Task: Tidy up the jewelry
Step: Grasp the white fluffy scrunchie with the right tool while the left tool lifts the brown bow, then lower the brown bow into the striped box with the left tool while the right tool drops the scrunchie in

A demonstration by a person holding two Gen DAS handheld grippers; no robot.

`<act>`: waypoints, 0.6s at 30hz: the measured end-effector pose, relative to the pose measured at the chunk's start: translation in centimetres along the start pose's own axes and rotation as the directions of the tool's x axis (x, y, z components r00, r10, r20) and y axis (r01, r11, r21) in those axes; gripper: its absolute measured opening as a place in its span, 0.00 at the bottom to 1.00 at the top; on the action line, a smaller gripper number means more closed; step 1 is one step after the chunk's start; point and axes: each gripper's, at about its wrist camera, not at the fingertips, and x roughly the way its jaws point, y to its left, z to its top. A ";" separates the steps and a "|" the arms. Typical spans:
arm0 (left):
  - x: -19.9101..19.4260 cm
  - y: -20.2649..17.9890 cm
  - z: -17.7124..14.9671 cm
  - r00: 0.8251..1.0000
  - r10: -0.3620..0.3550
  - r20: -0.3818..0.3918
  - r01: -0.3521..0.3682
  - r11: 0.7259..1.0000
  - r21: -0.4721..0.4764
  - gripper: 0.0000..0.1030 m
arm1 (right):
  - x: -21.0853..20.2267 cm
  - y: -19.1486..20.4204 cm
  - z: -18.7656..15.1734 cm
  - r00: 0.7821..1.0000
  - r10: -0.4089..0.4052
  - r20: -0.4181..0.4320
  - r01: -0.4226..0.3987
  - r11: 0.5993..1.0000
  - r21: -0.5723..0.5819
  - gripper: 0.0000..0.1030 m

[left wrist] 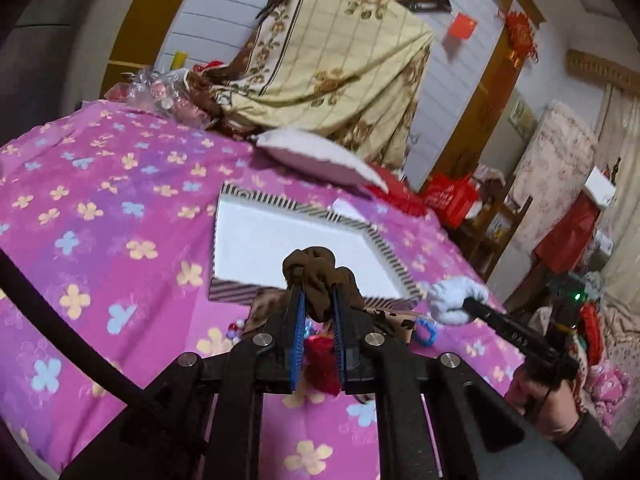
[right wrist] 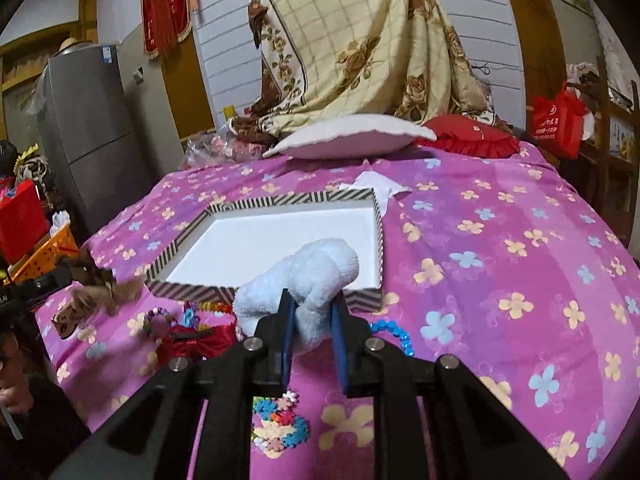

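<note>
Both grippers carry scrunchies above the bed, just short of the box's (right wrist: pixel 360 200) near wall. The left gripper (left wrist: pixel 318 300) pinches a brown scrunchie (left wrist: pixel 320 276); the right gripper (right wrist: pixel 314 312) pinches a pale blue scrunchie (right wrist: pixel 300 276). The box looks empty, so each could go to its own corner: cross the wall, lower, then release. The beads (right wrist: pixel 394 334) and red bow (right wrist: pixel 196 340) wait on the bed by the near wall.

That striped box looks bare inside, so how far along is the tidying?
Nothing is put away yet: the striped cardboard box shows only its white floor. In hand: the left gripper clamps a brown fabric scrunchie, and the right gripper a fluffy pale-blue scrunchie. Left on the pink flowered bedspread: red bow, blue bead bracelet.
</note>
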 end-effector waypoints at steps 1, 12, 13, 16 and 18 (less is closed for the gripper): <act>-0.1 0.2 0.1 1.000 -0.007 0.004 0.007 1.000 -0.007 0.00 | 0.0 0.0 0.0 1.000 0.001 0.002 -0.001 1.000 0.003 0.17; -0.2 2.0 -0.5 1.000 -0.012 0.013 0.012 0.999 -0.042 0.00 | 1.0 0.3 -0.3 1.000 -0.017 -0.021 0.017 1.000 -0.010 0.17; -0.2 2.1 -0.5 1.000 -0.009 0.017 0.009 0.999 -0.043 0.00 | 1.0 0.3 -0.3 1.000 -0.020 -0.017 0.020 1.000 -0.010 0.17; 0.1 1.8 -0.4 1.000 -0.008 0.023 0.009 0.999 -0.038 0.00 | 1.1 0.2 -0.2 1.000 -0.025 -0.009 0.025 1.000 0.000 0.17; 0.6 1.4 -0.2 1.000 0.005 0.016 -0.005 1.000 -0.030 0.00 | 1.2 0.1 -0.1 1.000 -0.031 -0.004 0.031 1.000 0.003 0.17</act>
